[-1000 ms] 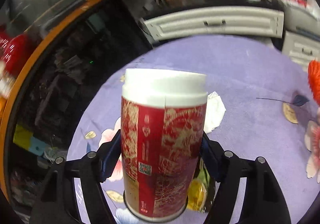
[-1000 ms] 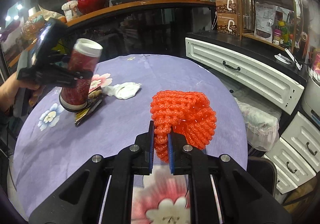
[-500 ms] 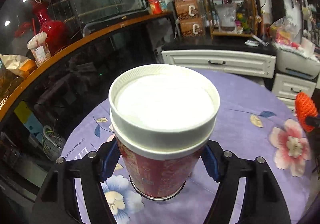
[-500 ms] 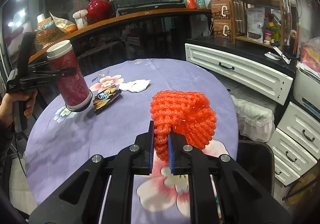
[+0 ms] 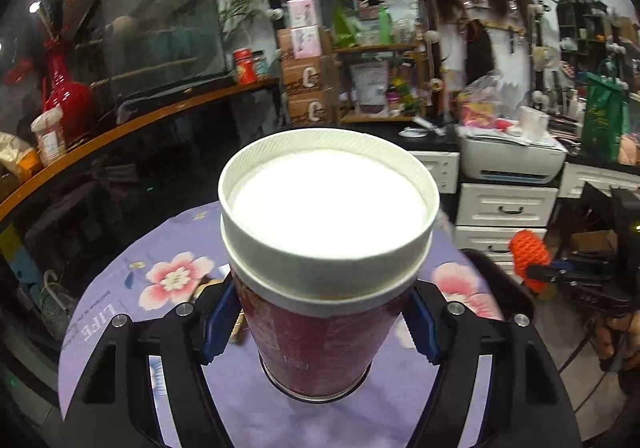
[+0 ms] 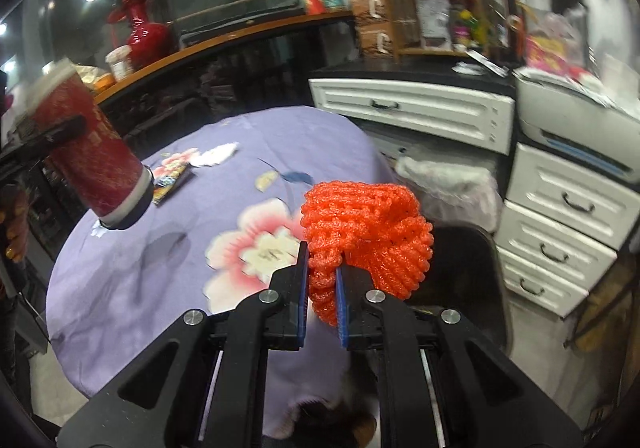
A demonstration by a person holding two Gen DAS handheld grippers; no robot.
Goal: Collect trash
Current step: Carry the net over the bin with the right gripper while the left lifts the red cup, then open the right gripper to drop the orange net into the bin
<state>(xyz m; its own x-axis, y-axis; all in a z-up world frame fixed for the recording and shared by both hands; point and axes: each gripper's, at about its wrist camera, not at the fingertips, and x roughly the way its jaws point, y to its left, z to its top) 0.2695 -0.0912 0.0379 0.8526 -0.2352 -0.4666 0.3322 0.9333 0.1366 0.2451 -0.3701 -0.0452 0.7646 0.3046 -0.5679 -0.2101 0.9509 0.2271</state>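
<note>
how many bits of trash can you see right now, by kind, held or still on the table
Paper cup with lid: 1, the red cup, held in the left gripper
Foam fruit net: 1, the orange net, held in the right gripper
Snack wrapper: 1, the wrapper on the table
Crumpled tissue: 1, the tissue on the table
Total: 4

Red vase [image 6: 141, 33], white drawers [image 6: 412, 113]

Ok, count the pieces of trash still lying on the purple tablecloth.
2 in view: a crumpled white tissue near the table's far edge, and a dark snack wrapper just in front of it, beside the lifted red cup. The cup and grippers may hide more.
</note>
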